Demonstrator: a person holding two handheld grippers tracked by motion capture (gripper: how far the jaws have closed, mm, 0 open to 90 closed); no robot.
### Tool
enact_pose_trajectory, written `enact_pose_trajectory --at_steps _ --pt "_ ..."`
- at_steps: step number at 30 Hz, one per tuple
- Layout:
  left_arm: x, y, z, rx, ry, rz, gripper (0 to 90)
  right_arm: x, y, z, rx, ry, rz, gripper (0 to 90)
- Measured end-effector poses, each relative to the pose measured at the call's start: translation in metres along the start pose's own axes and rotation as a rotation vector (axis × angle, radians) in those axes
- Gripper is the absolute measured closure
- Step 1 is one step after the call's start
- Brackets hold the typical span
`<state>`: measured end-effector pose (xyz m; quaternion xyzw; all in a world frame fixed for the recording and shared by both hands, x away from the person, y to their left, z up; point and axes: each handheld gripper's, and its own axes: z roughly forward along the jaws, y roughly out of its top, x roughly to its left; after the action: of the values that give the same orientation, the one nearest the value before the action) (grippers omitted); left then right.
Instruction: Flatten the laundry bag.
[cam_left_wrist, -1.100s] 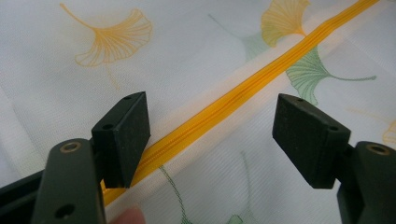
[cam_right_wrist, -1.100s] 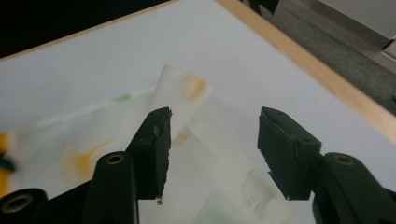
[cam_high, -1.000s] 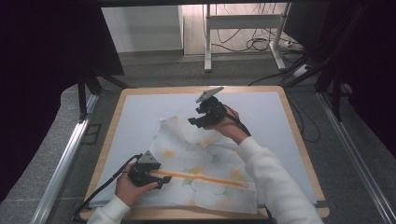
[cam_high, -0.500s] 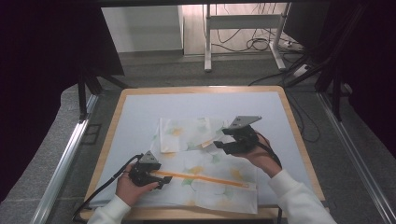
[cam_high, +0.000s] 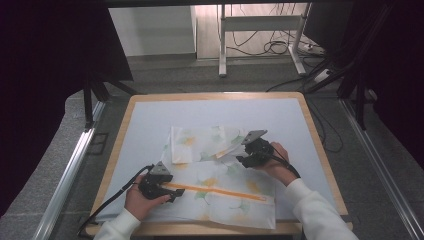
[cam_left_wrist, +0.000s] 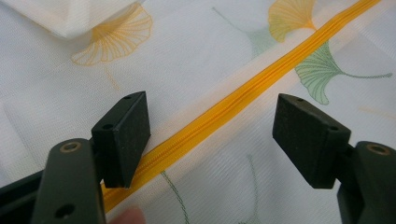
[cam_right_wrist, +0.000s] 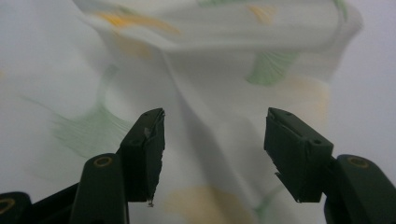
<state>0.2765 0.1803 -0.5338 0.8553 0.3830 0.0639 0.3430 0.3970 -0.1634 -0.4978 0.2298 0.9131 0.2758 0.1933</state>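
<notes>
A white cloth (cam_high: 220, 175) printed with ginkgo leaves lies on the near half of the table, its far part folded over as a flap (cam_high: 200, 142). A yellow zipper (cam_high: 220, 191) runs across it. My left gripper (cam_high: 172, 191) rests at the zipper's left end, open. In the left gripper view the zipper (cam_left_wrist: 243, 93) passes between the spread jaws of the left gripper (cam_left_wrist: 212, 116). My right gripper (cam_high: 241, 159) hovers at the flap's right edge. In the right gripper view the right gripper (cam_right_wrist: 215, 123) is open over the rumpled cloth (cam_right_wrist: 205, 70), holding nothing.
The table has a pale blue mat (cam_high: 150, 120) inside a wooden rim (cam_high: 320, 145). Bare mat lies beyond the cloth and to its left. Metal rails (cam_high: 70, 170) flank the table. Desk legs and cables (cam_high: 270, 47) lie on the floor behind.
My right gripper came from the table's far middle toward me and to the right, folding the cloth's far edge over; its jaws now stand open. The left gripper stayed put.
</notes>
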Motion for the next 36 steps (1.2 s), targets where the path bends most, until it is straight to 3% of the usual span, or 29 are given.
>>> enact_pose_trajectory --at_steps 5,10,12,15,17,18,19,22,24,25,27,28,29,30,33,34,35,36 --pt "0.0 0.0 0.001 -0.004 -0.002 -0.006 27.9 -0.015 -0.013 -0.001 0.04 -0.055 -0.018 38.1" --pt "0.0 0.001 0.001 -0.001 0.0 -0.004 27.9 -0.015 -0.014 0.007 0.071 -0.089 -0.061 41.7" --pt "0.0 0.001 0.001 -0.001 -0.001 -0.005 27.9 -0.015 -0.013 0.008 0.065 -0.09 -0.055 44.0" --pt "0.001 0.001 0.001 0.001 -0.002 -0.002 27.9 -0.019 -0.007 0.009 0.023 -0.099 -0.042 59.2" --pt "0.001 0.001 0.001 0.0 -0.001 -0.002 27.9 -0.021 -0.004 0.008 -0.005 -0.095 -0.028 74.8" --pt "0.001 0.001 0.001 0.0 -0.001 -0.002 27.9 -0.021 -0.004 0.008 -0.005 -0.095 -0.028 74.8" --pt "0.001 0.001 0.001 0.001 -0.001 -0.002 27.9 -0.023 0.0 0.008 -0.02 -0.089 -0.016 85.0" --pt "0.001 0.001 0.001 0.001 -0.001 -0.001 27.9 -0.028 0.003 0.005 -0.042 -0.08 0.007 87.3" --pt "0.001 0.001 0.001 0.0 0.0 -0.003 27.9 -0.037 0.005 0.003 -0.061 -0.063 0.047 87.6" --pt "0.001 0.001 0.001 0.0 -0.001 -0.003 27.9 -0.052 0.004 0.0 -0.103 -0.042 0.131 87.7" --pt "0.001 0.001 0.001 0.001 0.0 -0.002 27.9 -0.069 0.001 0.002 -0.099 -0.036 0.231 87.6" --pt "0.001 0.001 0.001 0.001 0.0 -0.002 27.9 -0.069 0.001 0.002 -0.099 -0.036 0.231 87.6" --pt "0.001 0.001 0.001 0.002 -0.001 -0.003 27.9 -0.079 -0.001 0.003 -0.097 -0.046 0.282 87.5" --pt "0.001 0.001 0.001 0.002 -0.001 -0.002 27.9 -0.099 -0.008 0.006 -0.106 -0.057 0.409 87.4" --pt "0.001 0.001 0.002 0.003 -0.003 0.001 28.0 -0.121 -0.021 0.015 -0.097 -0.04 0.54 85.9" --pt "0.001 0.001 0.002 0.003 -0.004 0.001 28.0 -0.121 -0.021 0.015 -0.097 -0.04 0.54 85.9" --pt "0.001 0.001 0.002 0.001 -0.003 0.0 28.0 -0.125 -0.025 0.019 -0.09 -0.032 0.57 85.3" --pt "0.002 0.001 0.002 0.005 -0.003 0.006 28.1 -0.127 -0.03 0.028 -0.057 -0.026 0.588 79.7"
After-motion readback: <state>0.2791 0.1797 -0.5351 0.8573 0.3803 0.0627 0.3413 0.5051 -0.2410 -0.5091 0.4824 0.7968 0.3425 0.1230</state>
